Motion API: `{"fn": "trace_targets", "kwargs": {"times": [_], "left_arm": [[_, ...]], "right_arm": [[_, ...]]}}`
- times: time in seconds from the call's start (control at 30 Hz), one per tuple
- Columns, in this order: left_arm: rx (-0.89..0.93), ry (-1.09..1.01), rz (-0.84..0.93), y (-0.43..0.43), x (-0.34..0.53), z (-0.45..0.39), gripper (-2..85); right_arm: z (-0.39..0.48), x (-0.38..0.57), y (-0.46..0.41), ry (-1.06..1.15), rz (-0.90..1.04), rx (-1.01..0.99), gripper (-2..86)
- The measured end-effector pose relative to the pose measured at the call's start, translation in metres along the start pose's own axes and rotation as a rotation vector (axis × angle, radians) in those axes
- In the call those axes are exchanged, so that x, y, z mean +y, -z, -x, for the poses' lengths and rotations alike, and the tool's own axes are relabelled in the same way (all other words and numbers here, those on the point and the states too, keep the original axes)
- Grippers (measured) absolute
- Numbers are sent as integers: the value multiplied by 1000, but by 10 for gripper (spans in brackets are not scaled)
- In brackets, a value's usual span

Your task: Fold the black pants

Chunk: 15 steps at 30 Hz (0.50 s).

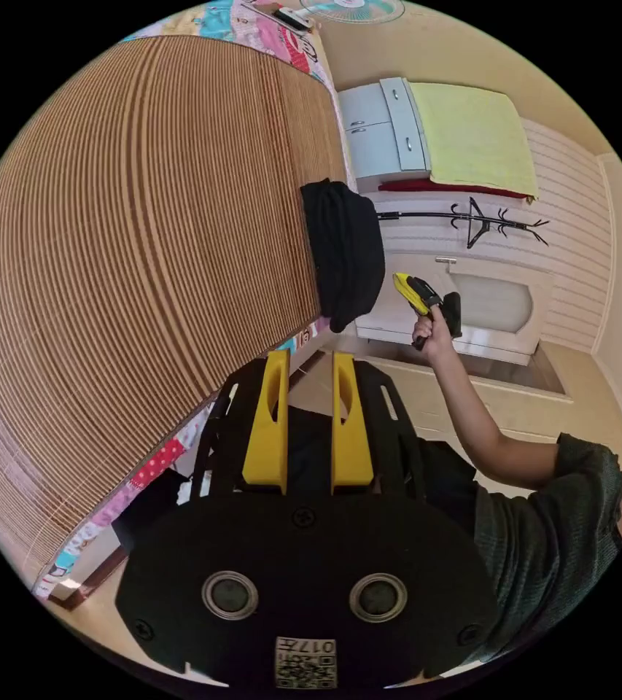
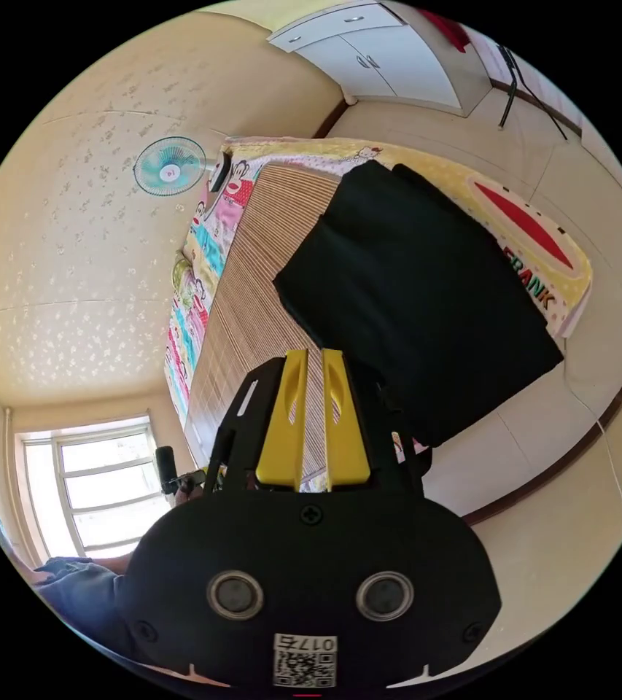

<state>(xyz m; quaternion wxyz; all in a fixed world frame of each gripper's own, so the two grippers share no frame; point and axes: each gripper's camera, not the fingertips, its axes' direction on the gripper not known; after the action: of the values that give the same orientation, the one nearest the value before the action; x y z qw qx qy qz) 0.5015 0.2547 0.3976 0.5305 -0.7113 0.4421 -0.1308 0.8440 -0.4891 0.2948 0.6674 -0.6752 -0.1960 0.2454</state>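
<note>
Where the black pants (image 2: 413, 306) lie folded, they rest on a bamboo mat (image 2: 252, 321) and reach over its edge onto the cartoon-print sheet (image 2: 537, 255) beneath; in the left gripper view they show as a dark bundle (image 1: 343, 251) at the mat's (image 1: 135, 277) far edge. Around the bed stand a grey cabinet (image 1: 380, 127) draped with a yellow cloth (image 1: 475, 138), a coat rack (image 1: 482, 219), a fan (image 2: 168, 166) and a window (image 2: 95, 485). Cream walls and pale floor surround all. Left gripper (image 1: 309, 364) hangs with jaws narrowly apart, empty. Right gripper (image 2: 313, 361) hovers with jaws nearly closed, empty, and shows held in a hand (image 1: 431, 332).
</note>
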Motion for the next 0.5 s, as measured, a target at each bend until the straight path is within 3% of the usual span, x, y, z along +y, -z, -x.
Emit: {"fn": "trace_targets", "kwargs": {"times": [0.2, 0.37, 0.5], "left_arm": [[-103, -80, 15, -60, -122, -51, 92], [-33, 42, -4, -106, -219, -50, 93], [-162, 105, -78, -117, -269, -51, 101]], "right_arm": [[3, -97, 30, 82, 21, 70, 62], [11, -174, 17, 170, 93, 153, 82], [-1, -216, -5, 172, 160, 155, 101]]}}
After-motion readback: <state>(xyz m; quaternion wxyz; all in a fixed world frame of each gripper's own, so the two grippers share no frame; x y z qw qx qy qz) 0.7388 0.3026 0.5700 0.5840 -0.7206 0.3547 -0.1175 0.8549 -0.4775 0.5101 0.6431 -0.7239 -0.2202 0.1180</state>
